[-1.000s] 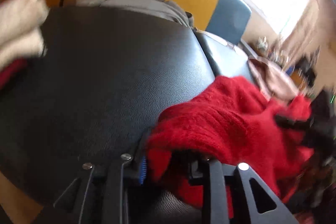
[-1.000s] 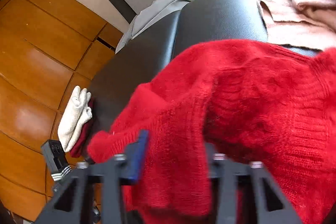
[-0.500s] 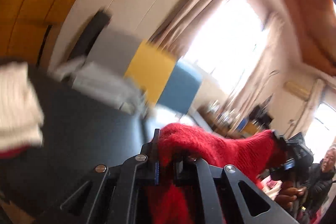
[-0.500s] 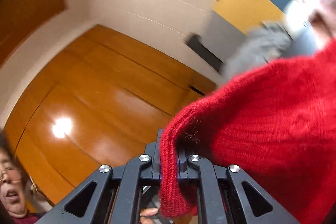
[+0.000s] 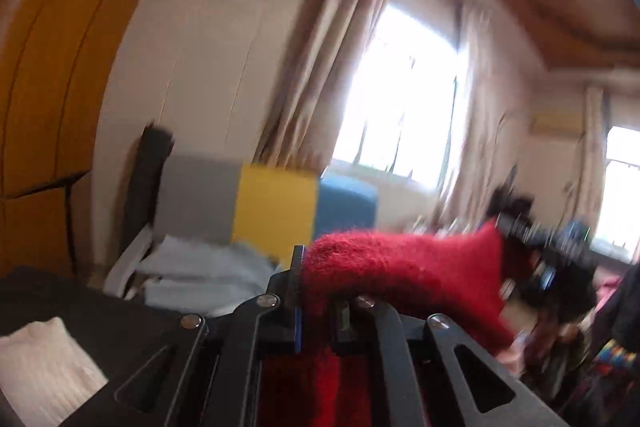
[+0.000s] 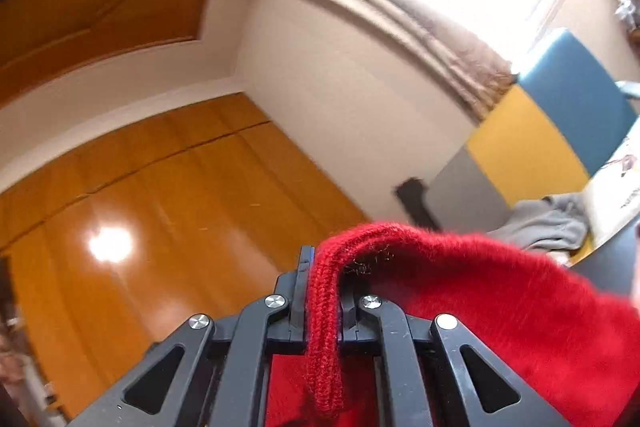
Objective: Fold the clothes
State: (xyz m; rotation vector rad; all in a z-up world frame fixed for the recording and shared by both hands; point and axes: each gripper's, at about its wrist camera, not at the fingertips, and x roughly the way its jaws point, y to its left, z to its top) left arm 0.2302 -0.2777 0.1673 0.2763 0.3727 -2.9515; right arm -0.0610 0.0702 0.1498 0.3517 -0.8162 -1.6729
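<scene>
We've got the red sweater [image 6: 500, 307] up in the air, strung btwn both claws. It's fuzzy knit, soft and floppy, prob light but stretchy, so it'll sag; best held by the ribbed edge [image 6: 324, 327]. Right gripper [image 6: 323, 301] is clamped on that rib, left gripper [image 5: 316, 301] is pinched on the other end. Below: black surface [image 5: 120, 311], white folded cloth [image 5: 44, 367], grey garment [image 5: 200, 275].
</scene>
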